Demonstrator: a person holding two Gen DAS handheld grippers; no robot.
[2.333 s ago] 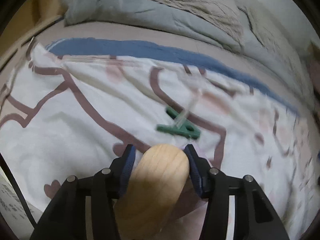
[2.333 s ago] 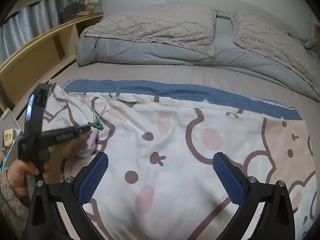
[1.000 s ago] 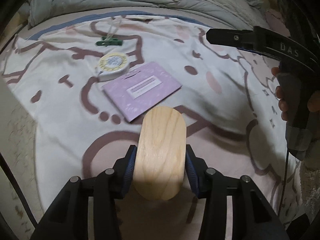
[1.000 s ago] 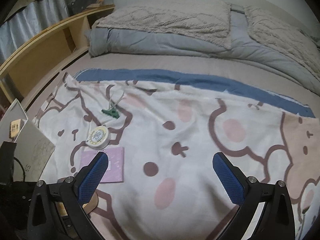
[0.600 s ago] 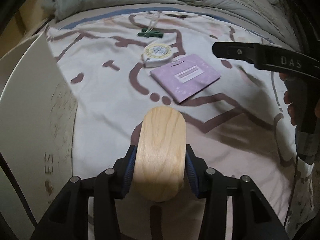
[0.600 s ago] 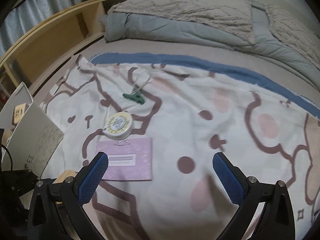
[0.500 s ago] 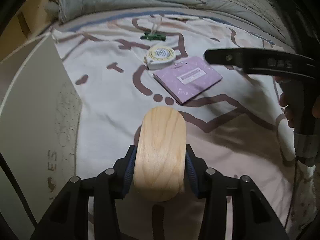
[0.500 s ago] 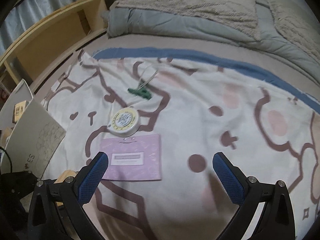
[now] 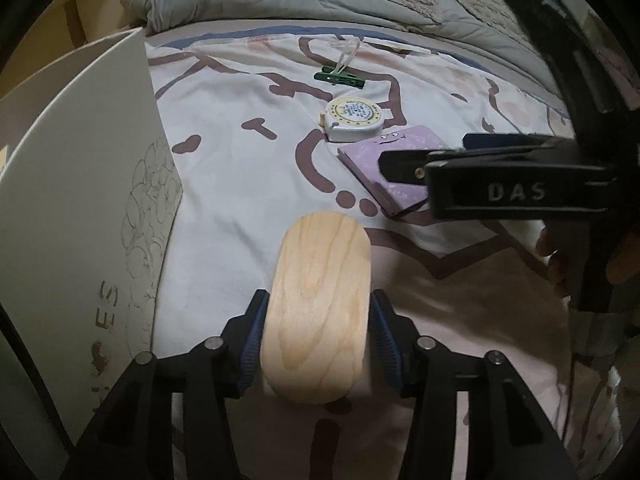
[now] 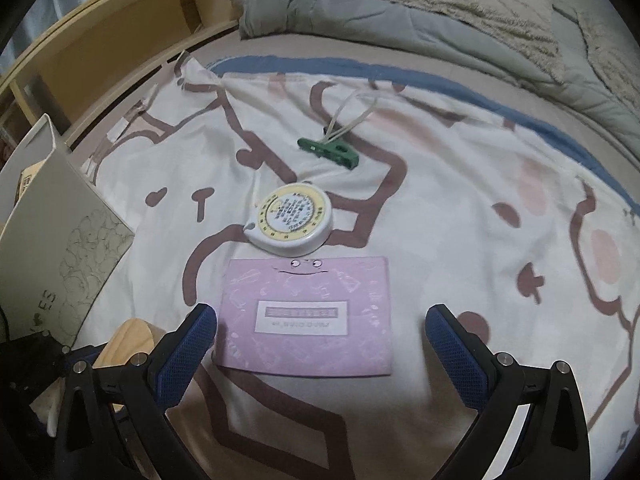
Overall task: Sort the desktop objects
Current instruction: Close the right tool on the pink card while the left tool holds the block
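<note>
My left gripper (image 9: pixel 318 312) is shut on a rounded wooden block (image 9: pixel 320 304), held above the patterned sheet. The block's tip shows in the right wrist view (image 10: pixel 128 340). My right gripper (image 10: pixel 320 344) is open, low over a purple booklet (image 10: pixel 308 316), with one finger on each side of it. In the left wrist view the right gripper (image 9: pixel 500 188) covers part of the booklet (image 9: pixel 396 152). A round white and yellow tape measure (image 10: pixel 292 220) lies just beyond the booklet. A green clip (image 10: pixel 328 150) with a clear loop lies farther back.
An open white box (image 9: pixel 80 200) stands at the left edge of the sheet; its flap also shows in the right wrist view (image 10: pixel 60 240). A wooden shelf (image 10: pixel 100 48) runs along the far left. Grey bedding and pillows (image 10: pixel 440 4) lie at the back.
My left gripper has pulled back from the clip with the block, towards the white box. My right gripper has moved forward and down over the purple booklet.
</note>
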